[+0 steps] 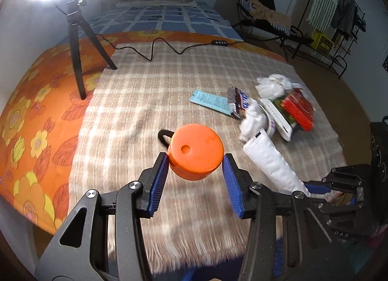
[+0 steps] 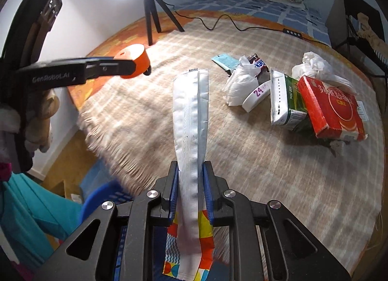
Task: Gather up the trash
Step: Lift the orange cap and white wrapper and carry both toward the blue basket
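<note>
- Two grippers are over the plaid blanket, each with something clamped between its blue pads
- Left gripper is closed on an orange lid, a round cap with a small hole in its flat face and a black loop at its far side; the pads press on its opposite sides and it is lifted clear of the blanket
- Right gripper is clamped tight on a white foil pouch, which sticks up and away from the pads, its colourful printed end hanging below them
- Seen from the left wrist, the pouch lies just right of the orange lid, with the right gripper at its lower end
- Remaining trash sits in a cluster on the blanket, well right of the lid: a red box leaning on a green and white carton, a crumpled white plastic bag behind them, another crumpled white bag beside a white cup lid, a chocolate bar wrapper, and a pale blue packet nearest the lid
- Behind the lid, at the blanket's far left corner, stands a black tripod with a bright lamp; its cable runs across the far edge
</note>
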Tool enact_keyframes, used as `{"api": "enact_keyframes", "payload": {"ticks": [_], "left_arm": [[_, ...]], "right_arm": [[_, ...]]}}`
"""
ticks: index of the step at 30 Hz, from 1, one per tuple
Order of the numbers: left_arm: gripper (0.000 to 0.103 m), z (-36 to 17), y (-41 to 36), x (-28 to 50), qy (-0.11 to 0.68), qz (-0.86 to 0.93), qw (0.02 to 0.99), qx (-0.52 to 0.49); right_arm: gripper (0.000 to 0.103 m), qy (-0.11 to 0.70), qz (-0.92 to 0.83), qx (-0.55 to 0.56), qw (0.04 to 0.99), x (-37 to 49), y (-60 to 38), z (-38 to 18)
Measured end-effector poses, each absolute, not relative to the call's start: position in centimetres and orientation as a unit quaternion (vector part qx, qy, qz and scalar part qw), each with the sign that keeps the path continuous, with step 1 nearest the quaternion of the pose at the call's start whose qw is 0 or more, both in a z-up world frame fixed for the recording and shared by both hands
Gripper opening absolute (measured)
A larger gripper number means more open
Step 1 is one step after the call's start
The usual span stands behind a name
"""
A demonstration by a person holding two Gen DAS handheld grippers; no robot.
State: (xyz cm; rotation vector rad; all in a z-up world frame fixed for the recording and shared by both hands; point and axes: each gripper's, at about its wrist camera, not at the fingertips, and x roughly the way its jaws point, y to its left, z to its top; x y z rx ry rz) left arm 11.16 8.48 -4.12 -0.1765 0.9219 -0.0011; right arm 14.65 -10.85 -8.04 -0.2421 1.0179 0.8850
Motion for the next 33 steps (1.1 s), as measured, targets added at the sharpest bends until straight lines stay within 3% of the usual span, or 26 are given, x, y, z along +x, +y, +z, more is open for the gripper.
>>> {"api": "enact_keyframes", "payload": {"ticks": [8, 21, 33], "left_arm": [[0.047, -4.1, 8.0, 6.7, 0.442, -0.014, 0.891, -0.102], [0.047, -7.6, 14.9, 8.6, 0.468, 0.012, 0.850, -0.244], [0.047, -9.9, 13.3, 9.0, 0.493, -0.001, 0.851, -0.182]], "right_arm": [[0.017, 0.467, 0.406, -0.088, 0.781, 11.6, -13.2, -7.6], [0.017, 0.471, 0.389, -0.071, 0.788, 11.3, -14.7, -8.1], [0.017, 0.465, 0.405, -0.086, 0.782, 11.1, -13.5, -8.3]]}}
